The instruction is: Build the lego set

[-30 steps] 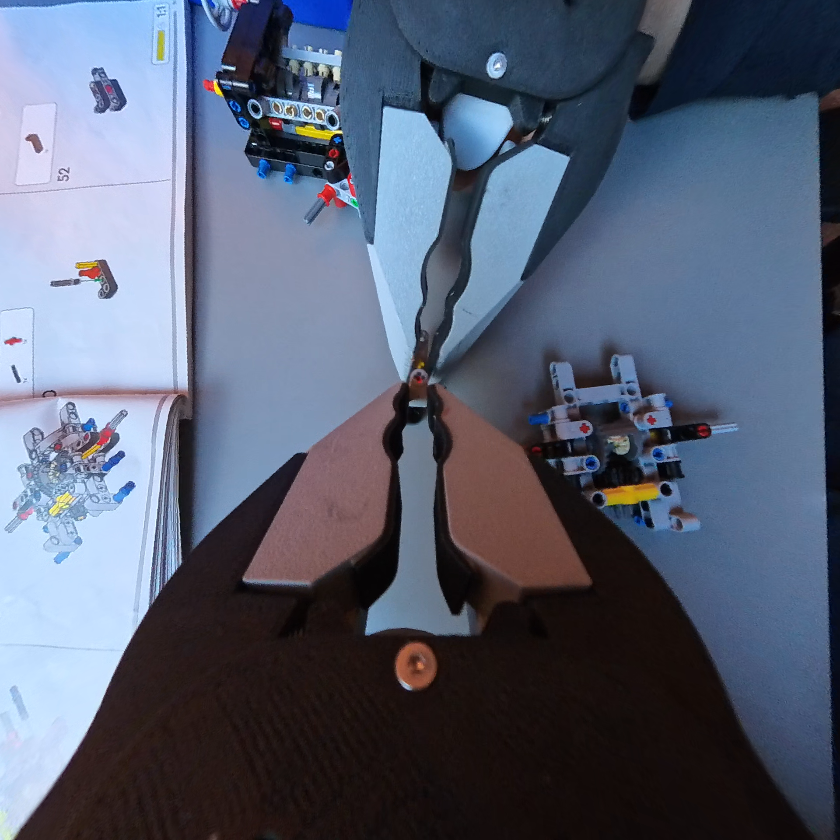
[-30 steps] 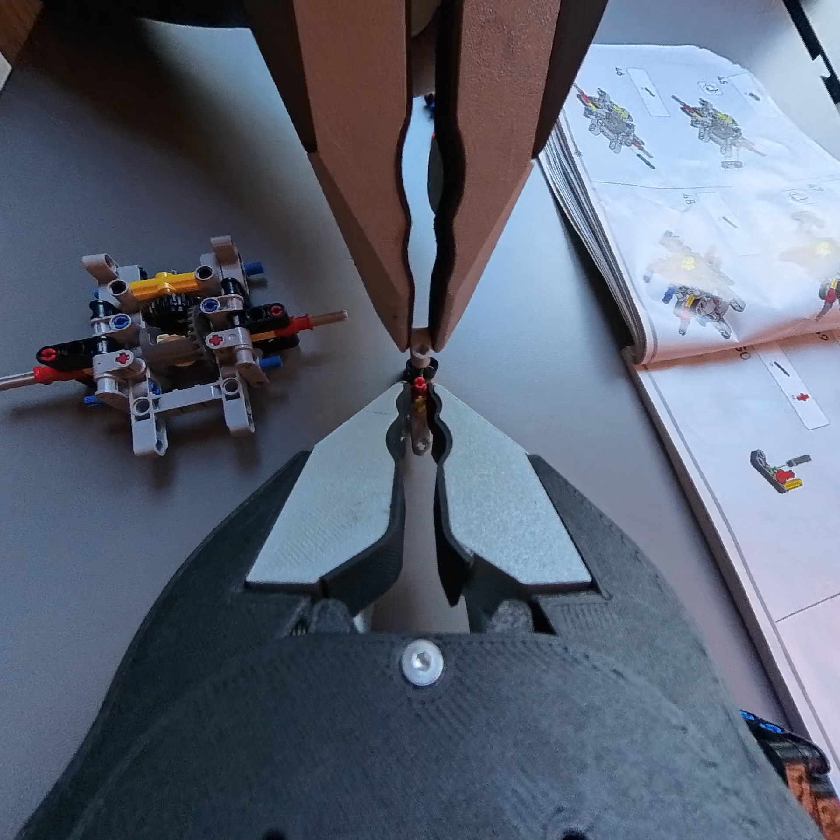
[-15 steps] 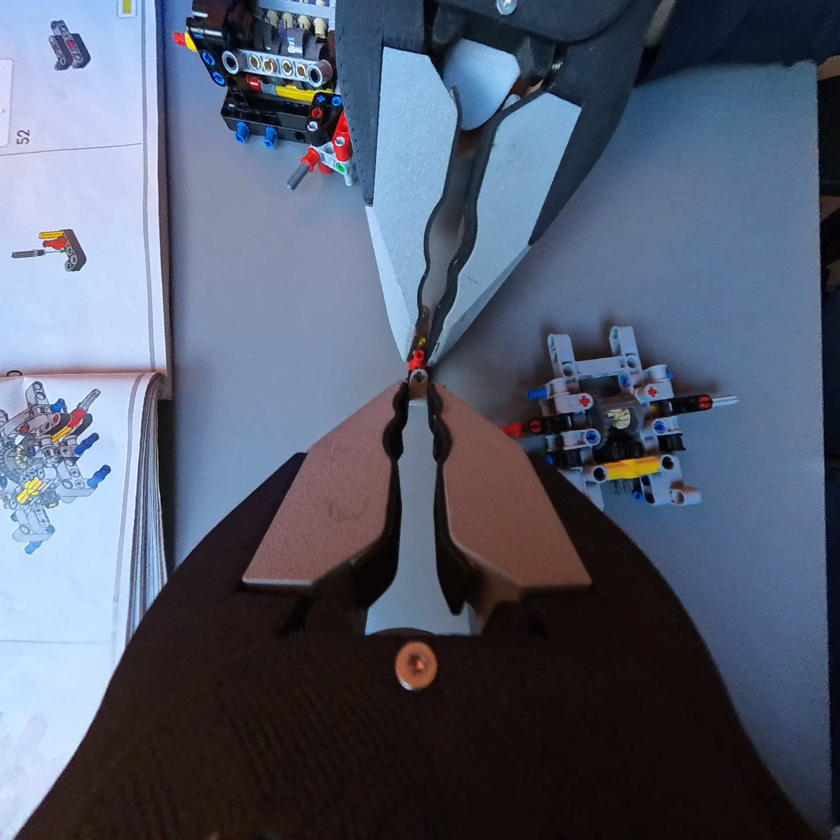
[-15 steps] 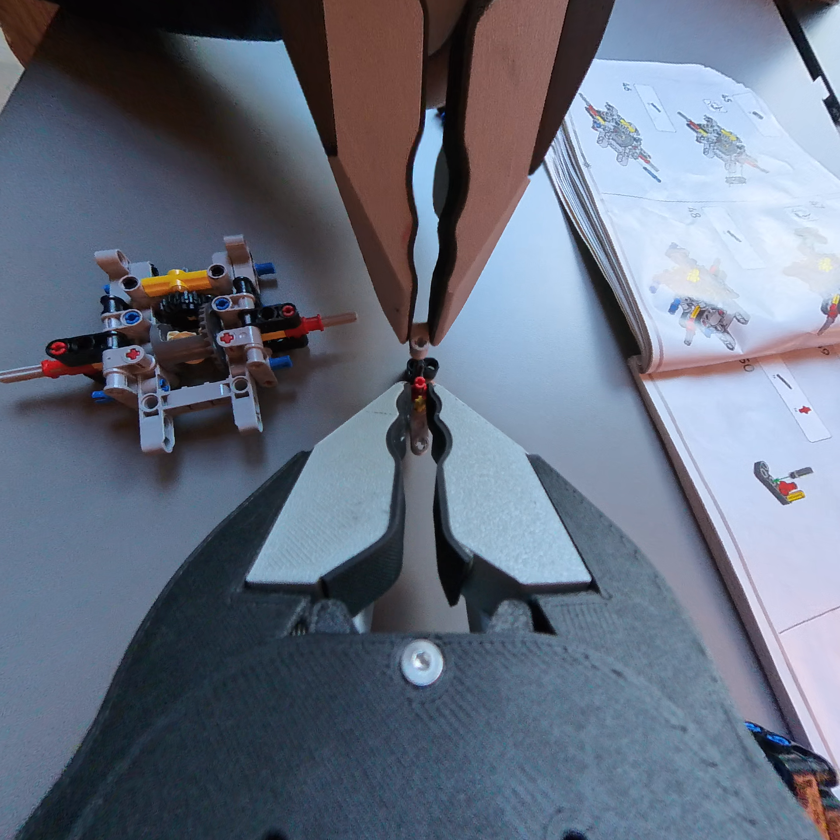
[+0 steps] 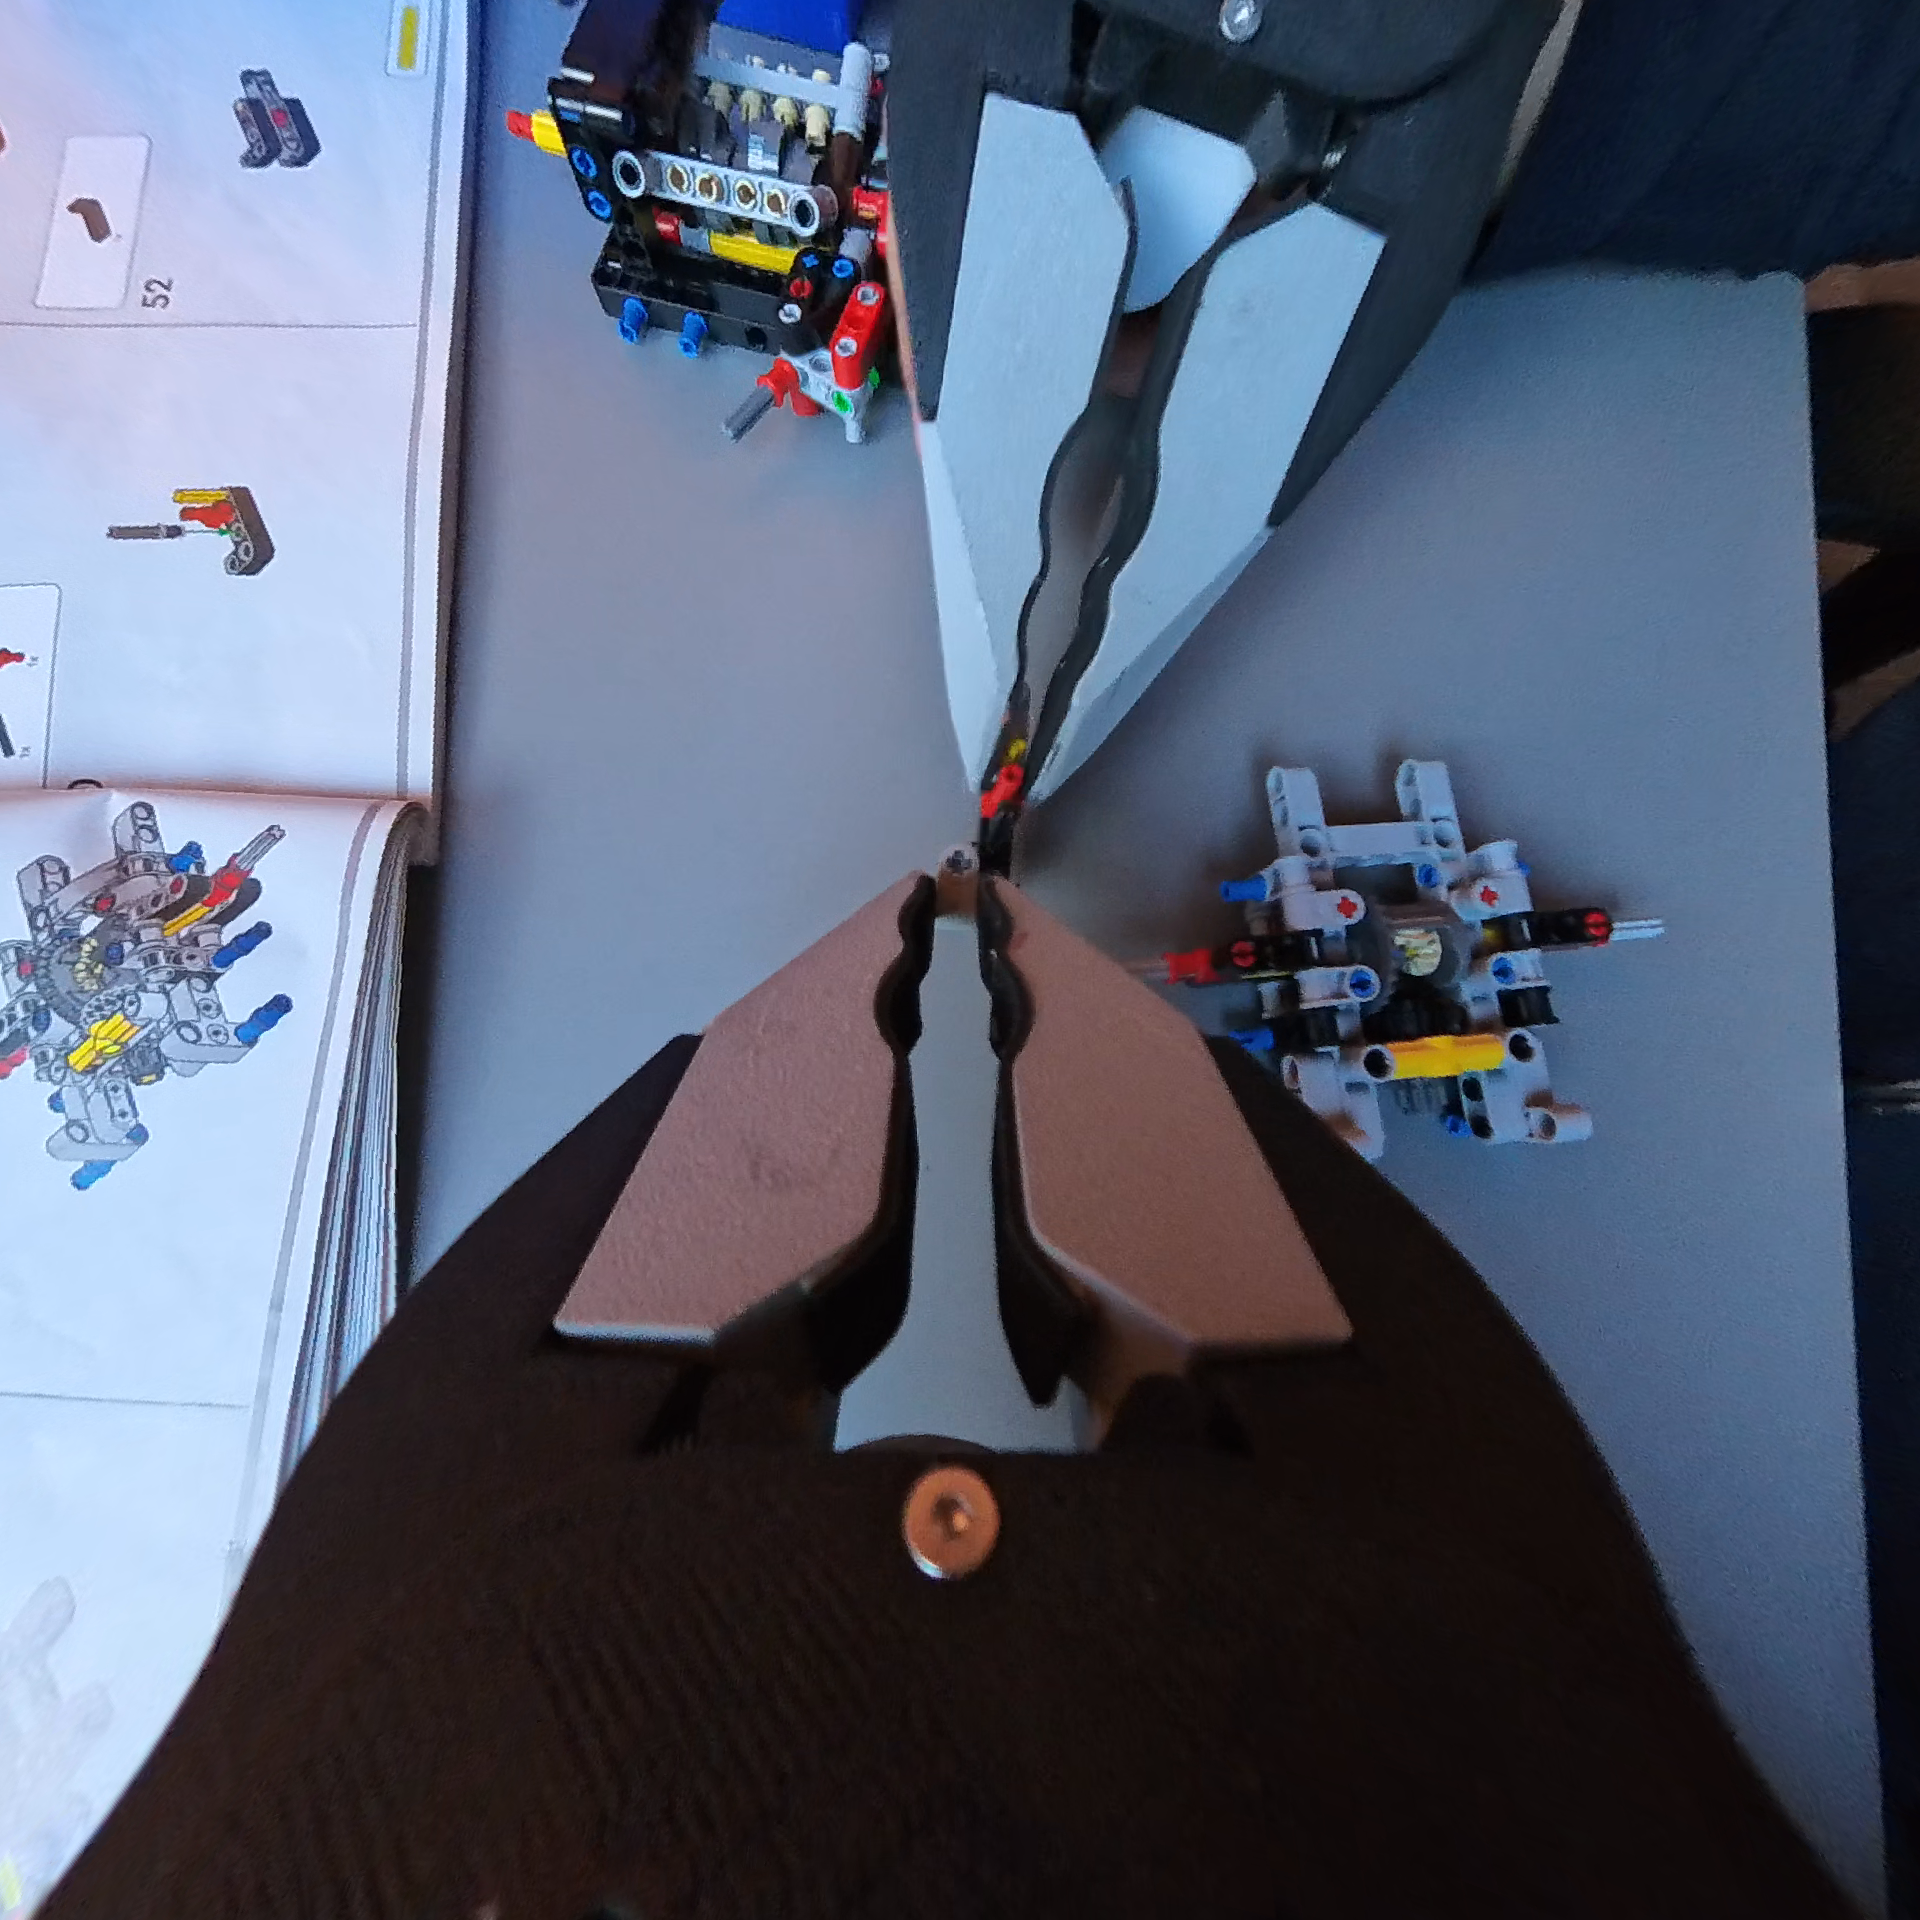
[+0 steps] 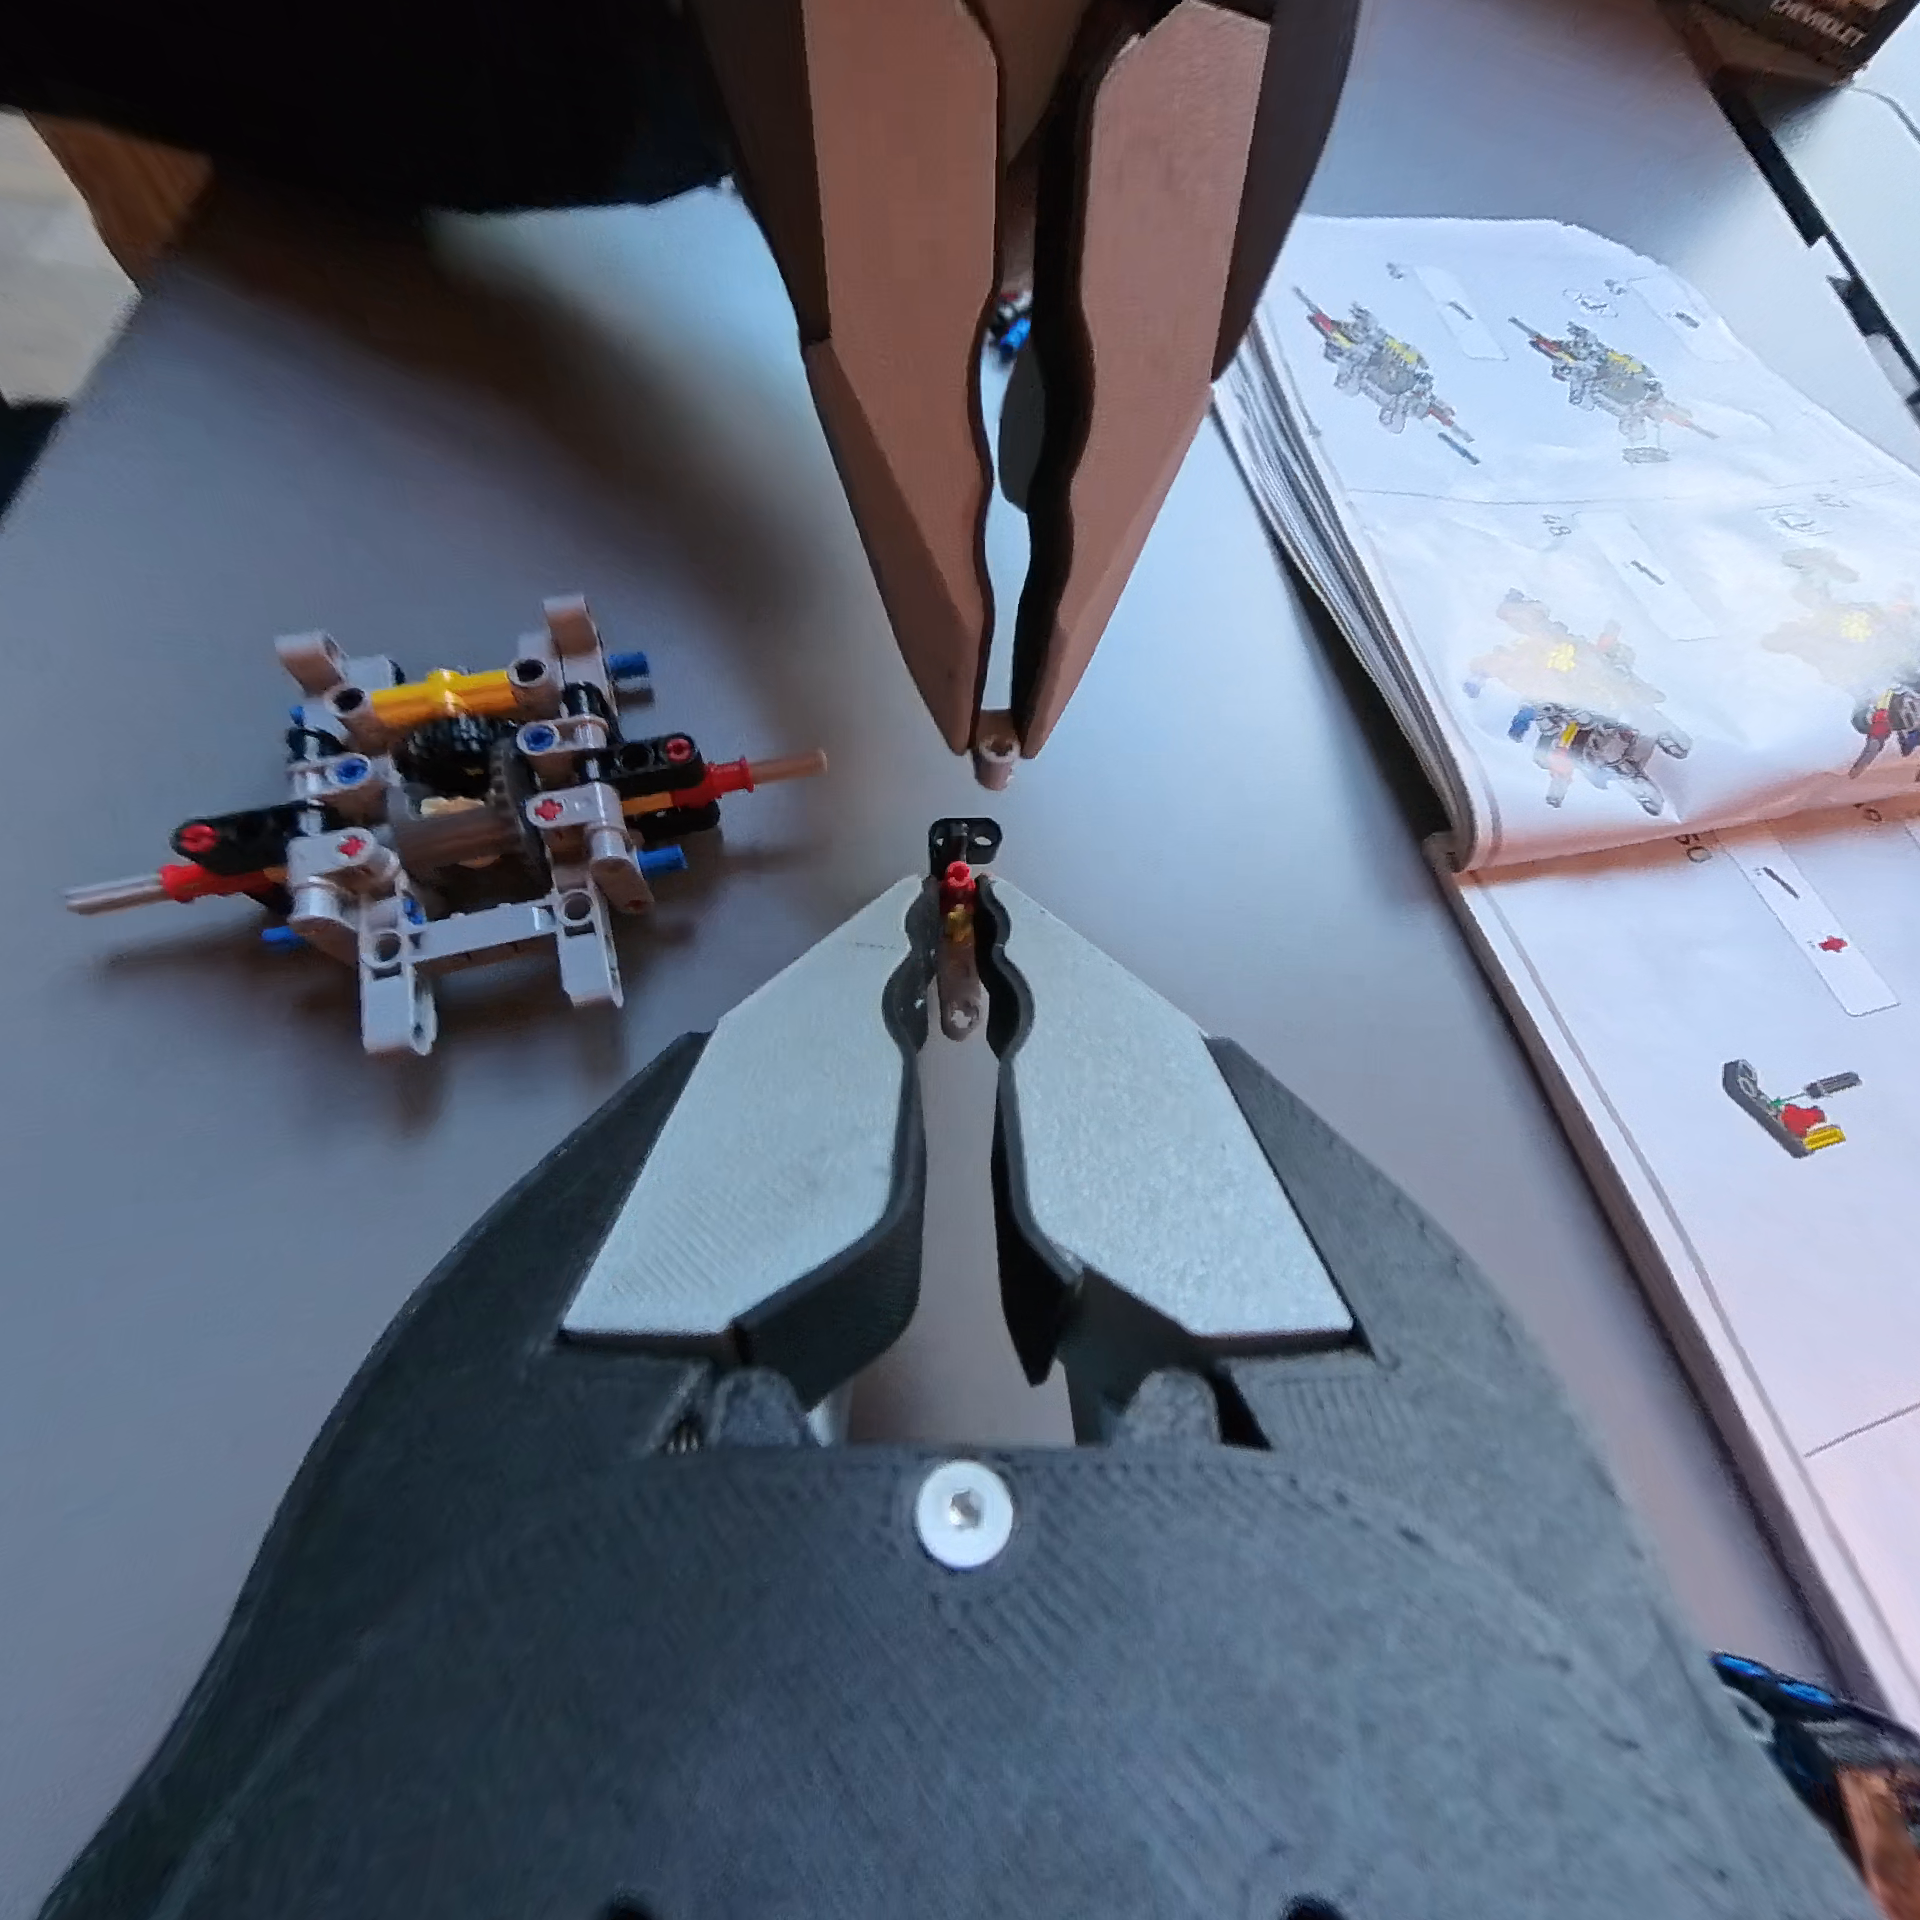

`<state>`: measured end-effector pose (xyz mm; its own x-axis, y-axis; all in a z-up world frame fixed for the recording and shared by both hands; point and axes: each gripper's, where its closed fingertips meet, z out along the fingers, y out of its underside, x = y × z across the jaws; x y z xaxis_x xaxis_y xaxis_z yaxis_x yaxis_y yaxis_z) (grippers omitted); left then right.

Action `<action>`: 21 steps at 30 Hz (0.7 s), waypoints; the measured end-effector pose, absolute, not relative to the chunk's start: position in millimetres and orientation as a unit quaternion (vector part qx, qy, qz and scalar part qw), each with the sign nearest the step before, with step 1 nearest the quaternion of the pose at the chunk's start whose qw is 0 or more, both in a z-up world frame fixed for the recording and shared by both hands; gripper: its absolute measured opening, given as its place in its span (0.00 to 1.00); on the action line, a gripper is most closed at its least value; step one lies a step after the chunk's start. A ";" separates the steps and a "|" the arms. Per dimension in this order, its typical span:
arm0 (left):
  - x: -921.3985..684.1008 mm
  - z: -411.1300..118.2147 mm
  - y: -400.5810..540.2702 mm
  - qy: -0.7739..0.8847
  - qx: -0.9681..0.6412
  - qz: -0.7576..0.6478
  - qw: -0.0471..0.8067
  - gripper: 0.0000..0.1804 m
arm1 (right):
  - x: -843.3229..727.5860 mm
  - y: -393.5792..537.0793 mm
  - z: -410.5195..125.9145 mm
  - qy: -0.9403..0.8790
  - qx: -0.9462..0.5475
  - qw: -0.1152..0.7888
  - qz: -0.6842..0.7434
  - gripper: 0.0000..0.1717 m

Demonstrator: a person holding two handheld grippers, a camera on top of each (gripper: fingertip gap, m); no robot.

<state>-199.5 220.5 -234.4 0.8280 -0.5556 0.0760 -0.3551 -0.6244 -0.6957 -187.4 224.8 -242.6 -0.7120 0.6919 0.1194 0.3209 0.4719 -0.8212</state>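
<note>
Axle piece (image 6: 994, 767), short and grey-tan, sits clamped at the very tips of the left tongs (image 5: 958, 883), its cross-shaped end poking out past the brown fingers (image 6: 914, 540). Right tongs (image 6: 956, 904) face it tip to tip, clamped on a small black angled beam assembly (image 6: 964, 837) with a red pin (image 6: 957, 885) and a yellow bit behind it; a grey-brown lift-arm end (image 6: 961, 1013) shows further back between the silver fingers (image 6: 790, 1122). In the right wrist view the axle end and the black beam are close but apart; in the left wrist view they look nearly touching. Both sets hover over the grey surface (image 5: 675, 623). A grey, black and yellow gear sub-assembly (image 6: 436, 821) lies on the surface to one side, an open instruction booklet (image 6: 1621, 644) on the other. A larger black and grey build (image 5: 727, 208) stands beyond the right tongs in the left wrist view.
</note>
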 end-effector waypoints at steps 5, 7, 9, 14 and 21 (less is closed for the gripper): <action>-201.6 -243.1 215.6 0.251 -0.893 -0.155 0.339 0.03 | -184.8 225.1 -240.3 -0.822 -0.312 0.215 0.426 0.05; -202.5 -244.8 214.1 0.248 -0.893 -0.162 0.338 0.03 | -184.4 225.1 -241.7 -0.823 -0.313 0.214 0.422 0.05; -202.8 -245.6 213.2 0.246 -0.893 -0.166 0.337 0.03 | -184.4 226.3 -242.5 -0.825 -0.313 0.218 0.417 0.05; -204.7 -250.3 211.2 0.248 -0.897 -0.161 0.330 0.03 | -182.8 233.7 -245.9 -0.826 -0.324 0.213 0.409 0.08; -200.8 -250.2 214.7 0.244 -0.893 -0.166 0.339 0.03 | -185.3 235.0 -261.1 -0.843 -0.337 0.204 0.366 0.16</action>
<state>-200.8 214.7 -250.2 0.8254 -0.5492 0.1309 -0.3242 -0.6509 -0.6865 -185.3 235.0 -261.1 -0.6896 0.7177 0.0967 0.4201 0.5053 -0.7538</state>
